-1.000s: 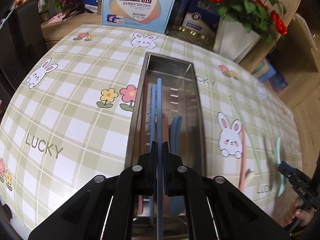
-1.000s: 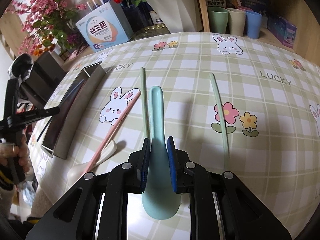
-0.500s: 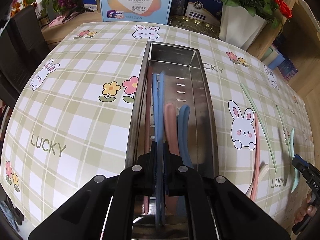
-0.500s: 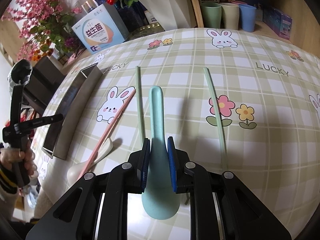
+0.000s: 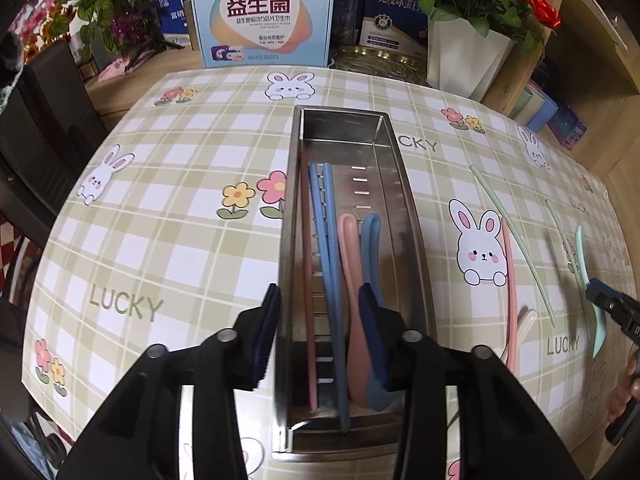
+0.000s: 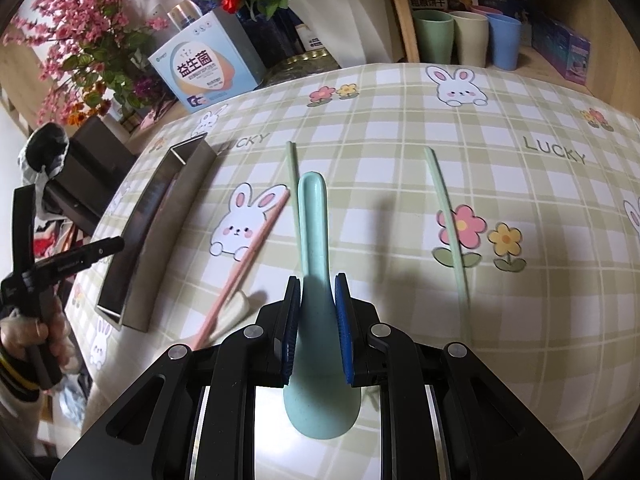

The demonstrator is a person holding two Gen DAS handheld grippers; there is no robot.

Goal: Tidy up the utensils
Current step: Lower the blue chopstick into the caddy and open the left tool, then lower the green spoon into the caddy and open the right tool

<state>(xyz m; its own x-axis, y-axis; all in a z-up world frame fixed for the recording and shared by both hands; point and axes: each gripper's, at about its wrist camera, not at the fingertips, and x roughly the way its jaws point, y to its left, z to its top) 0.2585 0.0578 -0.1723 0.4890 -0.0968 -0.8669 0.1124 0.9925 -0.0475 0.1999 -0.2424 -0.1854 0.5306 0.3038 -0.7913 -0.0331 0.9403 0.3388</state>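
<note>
A long steel tray [image 5: 416, 240] lies on the checked tablecloth, also seen at the left in the right wrist view [image 6: 160, 224]. In it lie two blue chopsticks [image 5: 326, 240], a pink chopstick [image 5: 306, 260], a pink spoon [image 5: 352, 280] and a blue spoon [image 5: 374, 248]. My left gripper [image 5: 318, 336] is open and empty above the tray's near end. My right gripper [image 6: 317, 320] is shut on a teal spoon [image 6: 316, 240], held just above the cloth. A pink chopstick [image 6: 256, 244], a cream spoon [image 6: 232, 312] and two green chopsticks [image 6: 444, 216] lie on the cloth.
Boxes [image 5: 260, 12] and a white flower pot [image 5: 464, 60] stand along the table's far edge. Three cups [image 6: 468, 38] stand on a wooden shelf beyond it. The table edge falls off close to the tray's left side in the right wrist view.
My left gripper has opened and let go of the blue chopstick, which now lies in the tray beside the other one. My right gripper still holds the teal spoon.
</note>
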